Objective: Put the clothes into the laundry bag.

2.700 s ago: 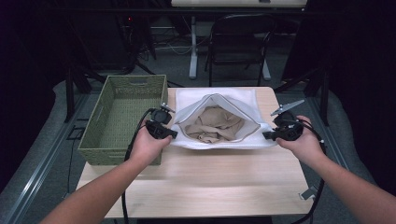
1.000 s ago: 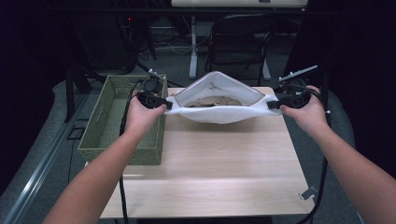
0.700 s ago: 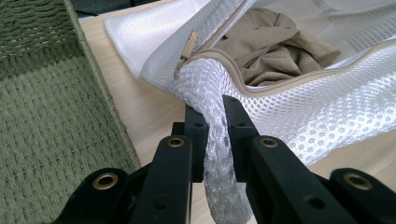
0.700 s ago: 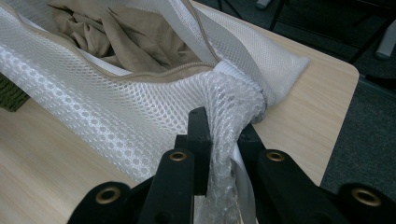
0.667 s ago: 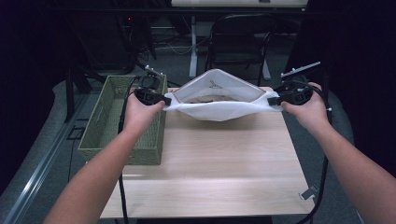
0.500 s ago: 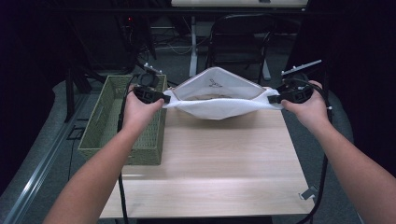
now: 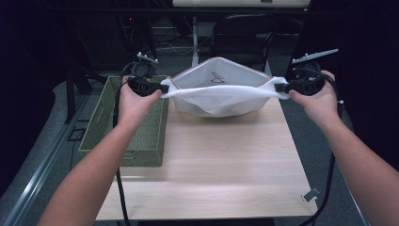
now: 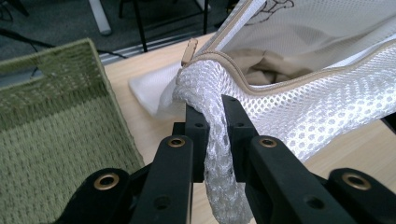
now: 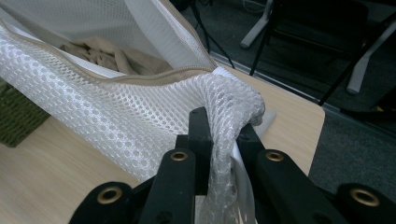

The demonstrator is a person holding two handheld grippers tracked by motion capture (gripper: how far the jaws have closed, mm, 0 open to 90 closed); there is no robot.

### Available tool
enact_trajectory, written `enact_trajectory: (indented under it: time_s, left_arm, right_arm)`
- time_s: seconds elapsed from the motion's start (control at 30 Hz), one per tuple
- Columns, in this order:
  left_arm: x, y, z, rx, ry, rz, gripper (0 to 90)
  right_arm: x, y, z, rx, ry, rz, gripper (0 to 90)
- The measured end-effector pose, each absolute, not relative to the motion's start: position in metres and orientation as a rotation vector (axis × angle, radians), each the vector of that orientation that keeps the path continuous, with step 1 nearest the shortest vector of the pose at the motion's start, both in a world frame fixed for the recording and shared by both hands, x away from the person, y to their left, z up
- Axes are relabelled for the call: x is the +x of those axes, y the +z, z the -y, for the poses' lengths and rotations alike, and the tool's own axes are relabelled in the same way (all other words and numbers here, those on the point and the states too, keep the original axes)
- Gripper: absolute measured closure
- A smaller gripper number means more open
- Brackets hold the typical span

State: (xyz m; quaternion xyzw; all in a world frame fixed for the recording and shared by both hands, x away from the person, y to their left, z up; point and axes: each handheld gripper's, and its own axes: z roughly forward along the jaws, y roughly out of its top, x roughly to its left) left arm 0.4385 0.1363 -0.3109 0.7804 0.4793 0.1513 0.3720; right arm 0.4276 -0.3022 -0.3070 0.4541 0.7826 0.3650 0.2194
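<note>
A white mesh laundry bag [image 7: 219,96] with a tan zipper rim hangs stretched between both hands above the far part of the wooden table [image 7: 221,160]. Tan cloth [image 8: 261,63] lies inside it, seen through the open mouth. My left gripper [image 7: 162,92] is shut on the bag's left corner, with bunched mesh [image 8: 217,140] pinched between its jaws. At the bag's right corner, my right gripper [image 7: 277,88] is shut on a fold of mesh [image 9: 222,135]. The tan cloth [image 9: 105,56] also shows past the rim in the right gripper view.
A green woven basket [image 7: 110,117] stands on the table's left side, under my left hand; its wall [image 8: 51,130] fills the left of the left gripper view. A dark chair [image 7: 244,35] and table legs stand beyond the far edge.
Both hands have risen, lifting the bag off the table. Its mouth has been pulled flatter and wider between the two grippers.
</note>
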Motion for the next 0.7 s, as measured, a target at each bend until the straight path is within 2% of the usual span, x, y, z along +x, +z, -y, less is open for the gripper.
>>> enact_trajectory:
  time_s: [0.23,0.7]
  left_arm:
    - [0.435,-0.300,-0.139,1.967,0.395,-1.210,83.4]
    - [0.437,-0.311,-0.139,1.980,0.370,-1.230,83.3]
  right_arm:
    - [0.424,-0.295,0.306,1.238,1.043,-2.133,81.6]
    - [0.424,-0.305,0.305,1.243,1.027,-2.157,81.5]
